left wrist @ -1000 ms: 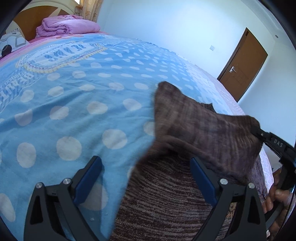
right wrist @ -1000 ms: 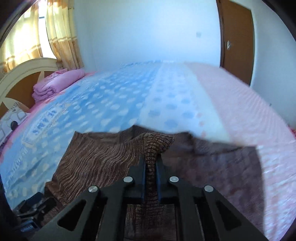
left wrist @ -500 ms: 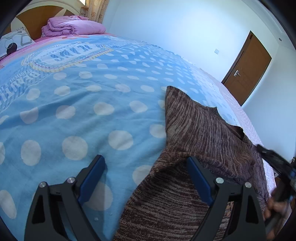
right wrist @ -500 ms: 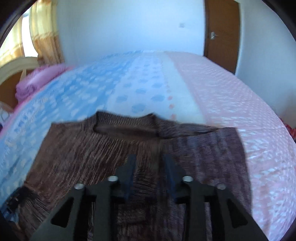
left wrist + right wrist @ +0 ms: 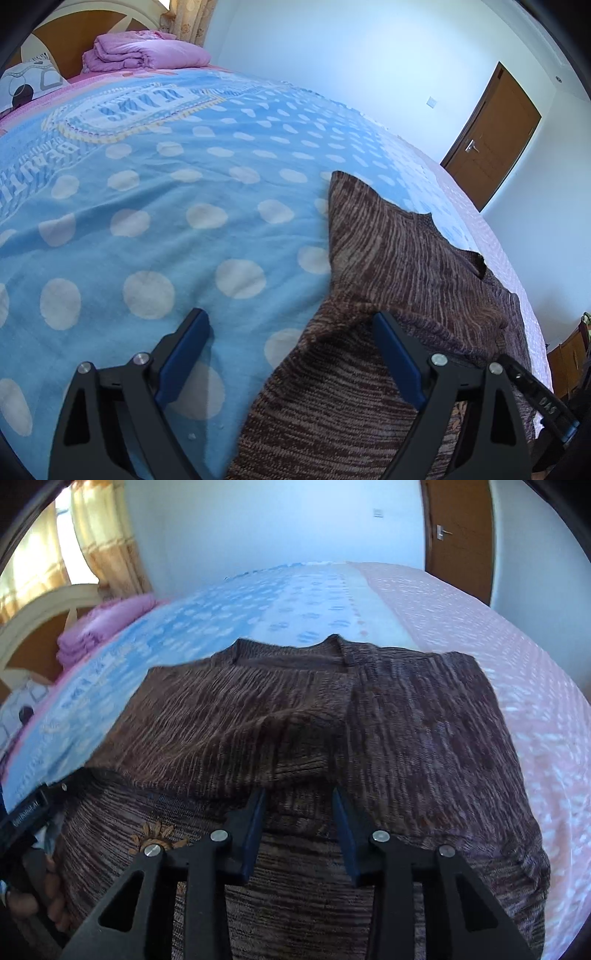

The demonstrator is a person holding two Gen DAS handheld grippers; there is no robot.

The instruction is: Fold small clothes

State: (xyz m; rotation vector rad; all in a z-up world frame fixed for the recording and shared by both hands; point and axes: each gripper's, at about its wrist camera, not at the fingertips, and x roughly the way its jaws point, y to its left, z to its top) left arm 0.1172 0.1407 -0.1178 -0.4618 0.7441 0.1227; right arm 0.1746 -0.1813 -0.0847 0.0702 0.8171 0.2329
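Observation:
A brown striped knit sweater [image 5: 295, 720] lies on the bed with its neckline [image 5: 291, 657] at the far side. Its left part is folded over the middle, and the fold's lower edge lies just ahead of my right gripper [image 5: 299, 794]. That gripper's jaws stand apart and are closing, with only flat knit below them and nothing pinched. My left gripper [image 5: 290, 321] hangs wide open over the sweater's [image 5: 388, 277] left edge, one finger over the bedspread and one over the knit. It holds nothing.
The bedspread is blue with pale dots [image 5: 147, 221] and turns pink [image 5: 498, 627] on the right. A folded purple quilt [image 5: 147, 51] and a pillow [image 5: 29, 77] lie by the headboard. A brown door [image 5: 491, 136] stands in the far wall. A hand [image 5: 33, 904] holds the left gripper.
My right gripper, shut on a raised fold of the sweater a second ago, has let it go and drawn back and down. The fold now lies flat. The left gripper has stayed put.

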